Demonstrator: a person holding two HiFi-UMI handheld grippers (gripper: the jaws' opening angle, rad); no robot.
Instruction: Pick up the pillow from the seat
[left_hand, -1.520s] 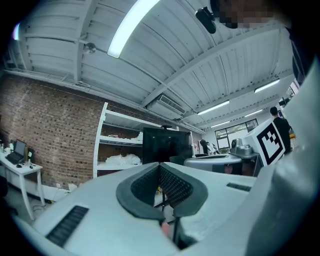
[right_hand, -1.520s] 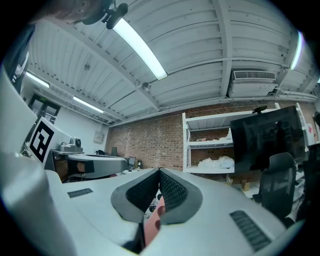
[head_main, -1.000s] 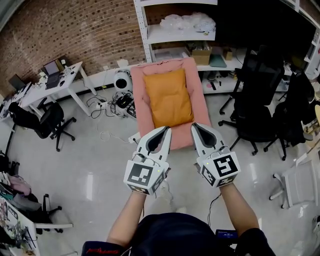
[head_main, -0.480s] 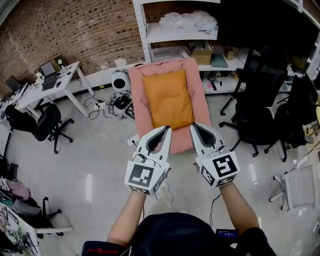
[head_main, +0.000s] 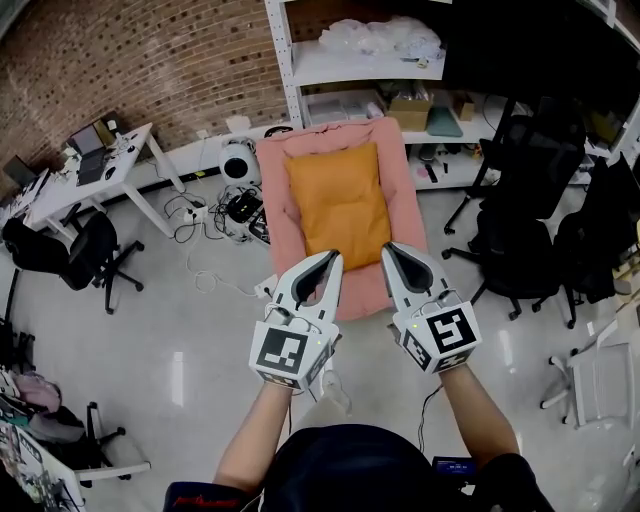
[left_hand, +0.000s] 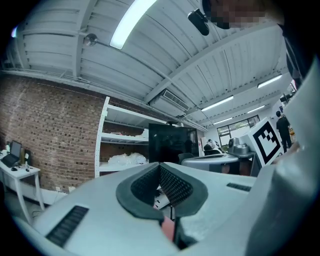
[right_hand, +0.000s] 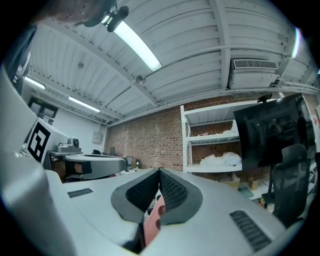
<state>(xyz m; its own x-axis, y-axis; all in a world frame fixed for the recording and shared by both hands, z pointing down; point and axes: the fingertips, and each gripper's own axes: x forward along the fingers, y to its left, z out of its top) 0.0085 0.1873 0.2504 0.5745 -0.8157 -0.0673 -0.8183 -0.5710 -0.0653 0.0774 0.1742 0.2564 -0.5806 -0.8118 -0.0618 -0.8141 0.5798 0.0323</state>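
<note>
An orange pillow (head_main: 338, 199) lies flat on a pink padded seat (head_main: 277, 196) standing on the floor in front of me. My left gripper (head_main: 332, 258) hovers over the seat's near edge, shut and empty. To its right, my right gripper (head_main: 388, 251) is shut with nothing in it, at the pillow's near right corner. Both are held above the seat, apart from the pillow. In the left gripper view the left gripper (left_hand: 160, 166) shows its pads meeting, and in the right gripper view the right gripper (right_hand: 159, 171) does too; a sliver of pink seat (right_hand: 151, 222) shows below.
White shelving (head_main: 353, 65) stands behind the seat. Black office chairs (head_main: 520, 205) crowd the right side. A white desk (head_main: 92, 172) and a black chair (head_main: 62, 249) are at the left. Cables and a power strip (head_main: 225, 215) lie left of the seat.
The seat and pillow have slid slightly lower and larger in the head view as I come nearer. Both grippers keep their pose and stay shut.
</note>
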